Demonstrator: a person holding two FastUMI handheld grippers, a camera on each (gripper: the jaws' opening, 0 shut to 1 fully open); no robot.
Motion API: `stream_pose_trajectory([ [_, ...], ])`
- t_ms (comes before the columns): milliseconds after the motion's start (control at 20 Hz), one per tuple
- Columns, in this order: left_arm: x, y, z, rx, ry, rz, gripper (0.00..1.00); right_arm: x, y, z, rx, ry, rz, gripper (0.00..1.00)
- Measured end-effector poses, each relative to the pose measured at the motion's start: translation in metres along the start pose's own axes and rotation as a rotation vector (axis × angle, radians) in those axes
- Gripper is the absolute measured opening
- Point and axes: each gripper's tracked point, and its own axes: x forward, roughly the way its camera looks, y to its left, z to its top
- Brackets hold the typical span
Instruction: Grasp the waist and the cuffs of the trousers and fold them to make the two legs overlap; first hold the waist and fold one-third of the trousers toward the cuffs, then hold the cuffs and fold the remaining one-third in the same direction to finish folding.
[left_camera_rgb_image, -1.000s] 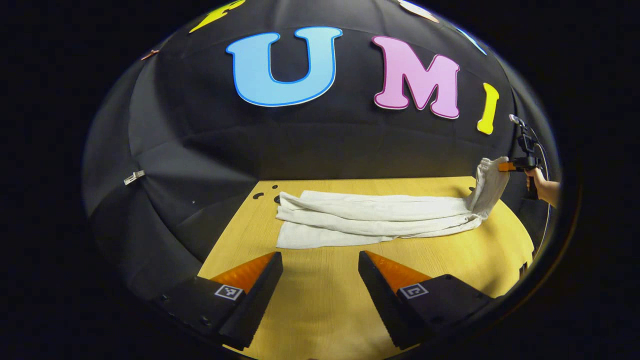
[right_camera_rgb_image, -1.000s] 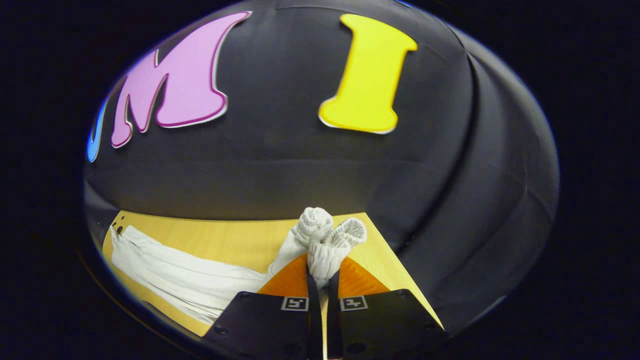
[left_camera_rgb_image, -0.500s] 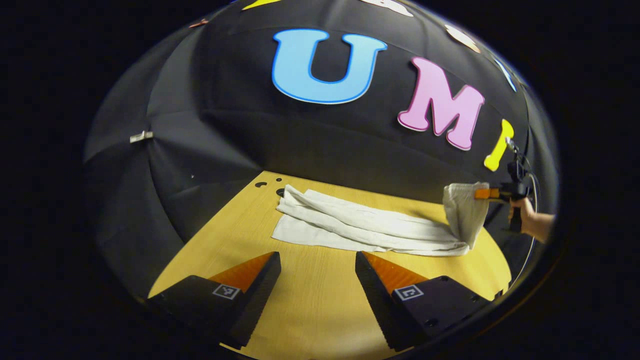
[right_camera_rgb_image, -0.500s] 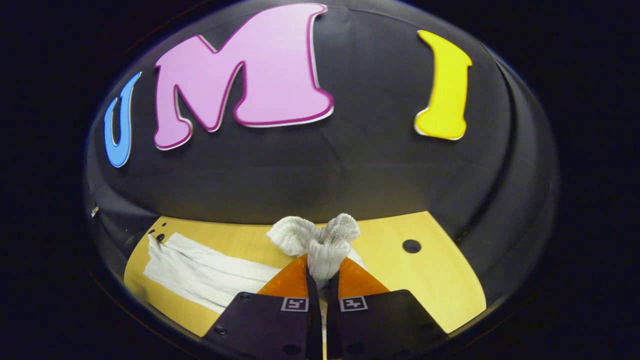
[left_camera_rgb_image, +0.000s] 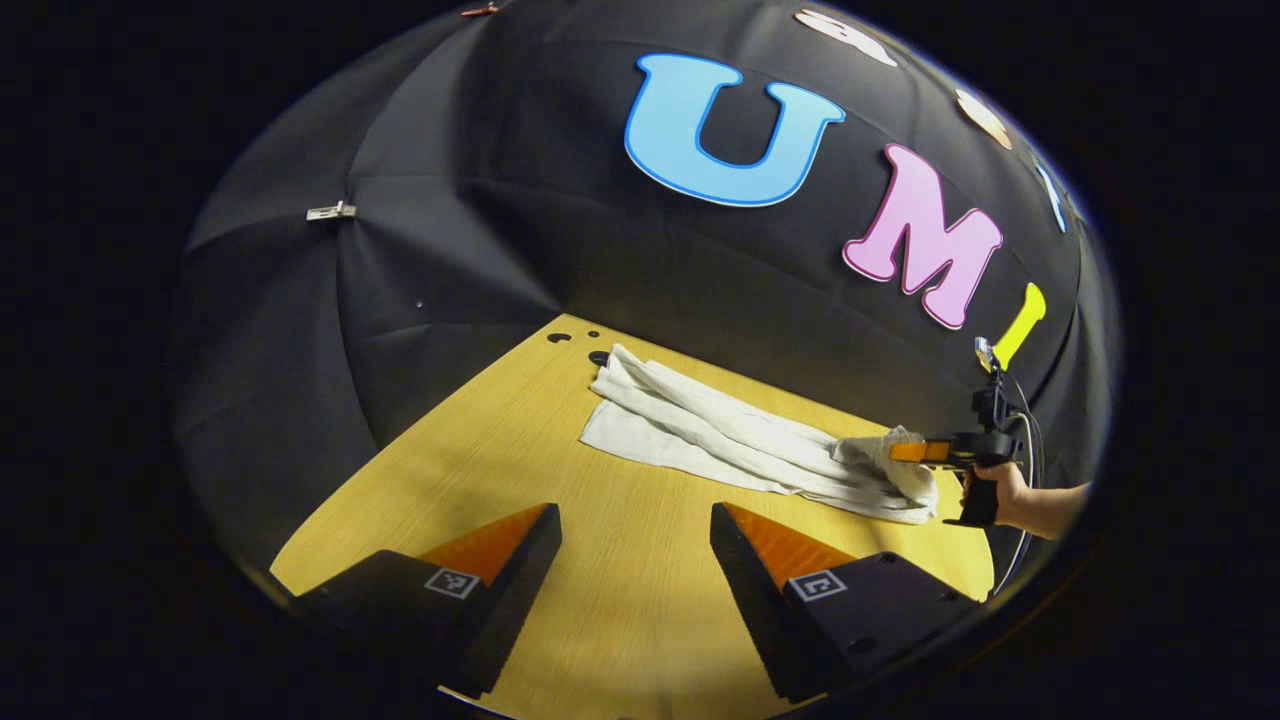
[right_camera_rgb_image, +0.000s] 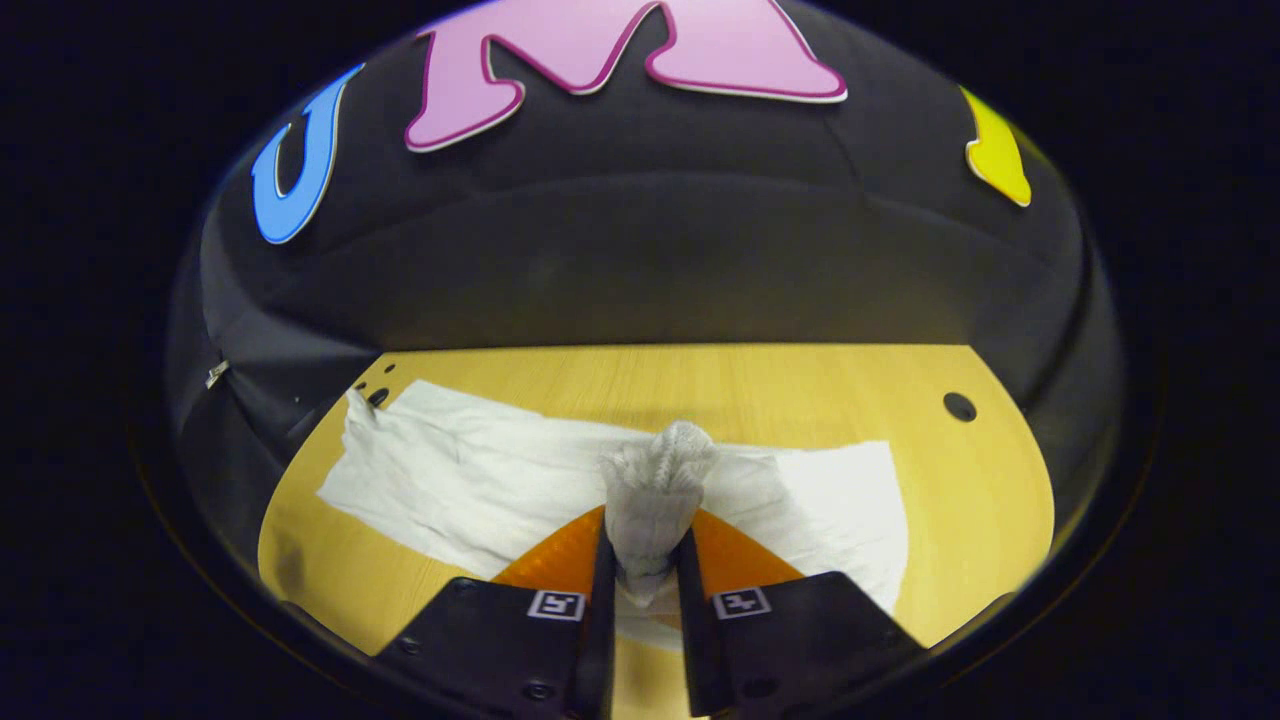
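White trousers (left_camera_rgb_image: 700, 430) lie stretched out on the wooden table (left_camera_rgb_image: 480, 440), legs overlapping. In the left gripper view my left gripper (left_camera_rgb_image: 635, 520) hovers open over bare wood in front of them, holding nothing. At the far right of that view a hand (left_camera_rgb_image: 1005, 495) holds my right gripper (left_camera_rgb_image: 925, 452), shut on a bunched end of the cloth low over the trousers. In the right gripper view my right gripper (right_camera_rgb_image: 648, 545) pinches that ribbed end (right_camera_rgb_image: 660, 480) between both fingers, doubled back over the flat trousers (right_camera_rgb_image: 470, 480). I cannot tell if the end is waist or cuffs.
The black booth wall closes the table's back and sides. Small dark holes mark the tabletop at a far corner (left_camera_rgb_image: 558, 338) and on the other side (right_camera_rgb_image: 960, 407). A metal clip (left_camera_rgb_image: 330, 212) hangs on the wall. Bare wood lies between my left gripper and the trousers.
My right gripper carried the ribbed end from raised at the trousers' end down and inward over the laid cloth. My left gripper stayed open while its view swung, the trousers drifting right.
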Motion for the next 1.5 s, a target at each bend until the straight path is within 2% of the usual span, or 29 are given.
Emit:
stream_pose_trajectory([
  [50,0.0,0.004,-0.001,-0.014,0.002,0.007,0.96,-0.002,-0.003,0.0,-0.011,0.009,0.015,0.41],
  [100,0.002,0.004,-0.001,-0.031,-0.002,0.01,0.96,-0.002,-0.004,-0.003,-0.008,0.029,0.059,0.63],
  [150,0.007,0.003,0.003,-0.062,-0.016,0.0,0.96,-0.007,-0.004,-0.006,0.004,0.054,0.096,0.53],
  [250,0.033,-0.001,0.012,-0.109,-0.025,-0.005,0.96,-0.032,-0.011,-0.012,0.012,0.07,0.141,0.9],
  [300,0.049,-0.001,0.014,-0.12,-0.016,0.004,0.92,-0.048,-0.02,-0.009,-0.001,0.056,0.13,0.99],
  [350,0.063,-0.001,0.021,-0.125,-0.015,0.012,0.96,-0.061,-0.018,-0.008,-0.013,0.033,0.114,1.0],
  [450,0.096,-0.007,0.04,-0.128,-0.035,0.006,0.96,-0.088,-0.027,-0.002,-0.009,-0.022,0.08,0.99],
  [550,0.133,-0.012,0.064,-0.122,-0.067,-0.012,0.96,-0.126,-0.051,0.001,0.024,-0.058,0.05,0.99],
  [750,0.201,-0.004,0.087,-0.085,-0.082,0.012,0.96,-0.195,-0.104,-0.004,0.077,-0.061,-0.014,0.99],
  [850,0.236,0.005,0.084,-0.101,-0.065,0.028,0.96,-0.231,-0.132,-0.007,0.085,-0.087,-0.082,0.99],
  [950,0.269,0.012,0.072,-0.167,-0.022,0.044,0.96,-0.267,-0.159,-0.018,0.129,-0.142,-0.198,0.99],
  [1000,0.284,0.017,0.066,-0.165,-0.008,0.06,0.96,-0.28,-0.16,-0.04,0.18,-0.125,-0.234,0.99],
  [1050,0.295,0.02,0.061,-0.14,0.0,0.079,0.96,-0.283,-0.154,-0.057,0.219,-0.096,-0.237,0.99],
  [1200,0.319,0.018,0.057,-0.041,0.008,0.1,0.96,-0.289,-0.125,-0.109,0.262,0.029,-0.201,0.99],
  [1300,0.328,0.023,0.059,0.025,-0.003,0.148,0.96,-0.289,-0.109,-0.12,0.245,0.05,-0.185,0.99],
  [1500,0.341,0.021,0.042,0.058,0.058,0.171,0.95,-0.288,-0.073,-0.131,0.184,0.094,-0.143,0.99],
])
